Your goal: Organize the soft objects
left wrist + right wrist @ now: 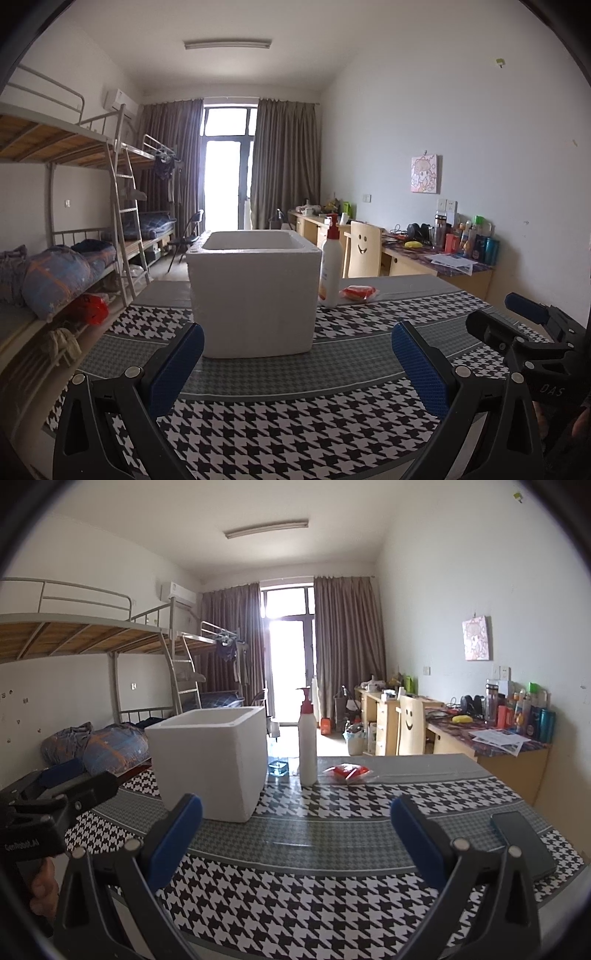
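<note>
Your left gripper (297,354) wide apart, holding nothing; right gripper (295,829) same. Red soft packet (359,293) far back on surface (295,424), beside bottle (330,266). White box (255,288) inside hidden. Packet contents blurry.

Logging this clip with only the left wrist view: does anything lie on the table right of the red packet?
Observer: Yes, a dark phone lies flat near the right edge of the table.
Operator: Is the right gripper open?
Observer: Yes, its jaws stand wide apart, holding nothing.
Operator: Anything hidden behind the foam box?
Observer: A small blue glass item shows low between it and the pump bottle.
</note>
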`<action>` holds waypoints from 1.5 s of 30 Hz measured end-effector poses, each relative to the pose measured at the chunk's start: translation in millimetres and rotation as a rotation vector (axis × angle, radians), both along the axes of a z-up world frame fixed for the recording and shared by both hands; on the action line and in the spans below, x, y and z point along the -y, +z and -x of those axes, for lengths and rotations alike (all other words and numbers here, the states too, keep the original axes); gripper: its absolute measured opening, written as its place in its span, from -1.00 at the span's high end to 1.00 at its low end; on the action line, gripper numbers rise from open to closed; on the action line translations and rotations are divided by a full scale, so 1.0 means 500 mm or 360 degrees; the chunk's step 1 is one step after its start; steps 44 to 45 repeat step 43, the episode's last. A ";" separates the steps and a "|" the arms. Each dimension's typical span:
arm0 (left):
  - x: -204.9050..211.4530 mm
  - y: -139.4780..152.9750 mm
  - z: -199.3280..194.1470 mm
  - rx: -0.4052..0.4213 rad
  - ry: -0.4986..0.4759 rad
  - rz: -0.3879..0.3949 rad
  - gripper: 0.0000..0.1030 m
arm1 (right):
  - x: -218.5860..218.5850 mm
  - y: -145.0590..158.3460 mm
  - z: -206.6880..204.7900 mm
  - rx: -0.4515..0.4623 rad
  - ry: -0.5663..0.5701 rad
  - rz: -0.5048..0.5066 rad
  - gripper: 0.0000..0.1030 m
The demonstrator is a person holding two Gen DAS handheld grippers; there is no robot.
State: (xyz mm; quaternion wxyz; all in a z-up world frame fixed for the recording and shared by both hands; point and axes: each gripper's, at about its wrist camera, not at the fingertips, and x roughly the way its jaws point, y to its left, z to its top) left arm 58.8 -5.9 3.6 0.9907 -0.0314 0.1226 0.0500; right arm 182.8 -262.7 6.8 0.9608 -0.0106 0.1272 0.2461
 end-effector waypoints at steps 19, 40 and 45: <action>-0.004 -0.026 0.027 0.0024 0.0112 -0.0070 -0.98 | 0.001 -0.042 0.025 -0.0020 0.0055 -0.0023 -0.99; -0.019 -0.045 0.034 -0.0036 0.0144 -0.0027 -0.98 | -0.010 -0.058 0.034 -0.0008 0.0072 0.0004 -0.99; -0.022 -0.046 0.037 -0.0036 0.0149 -0.0018 -0.98 | -0.010 -0.058 0.036 -0.0006 0.0077 0.0006 -0.99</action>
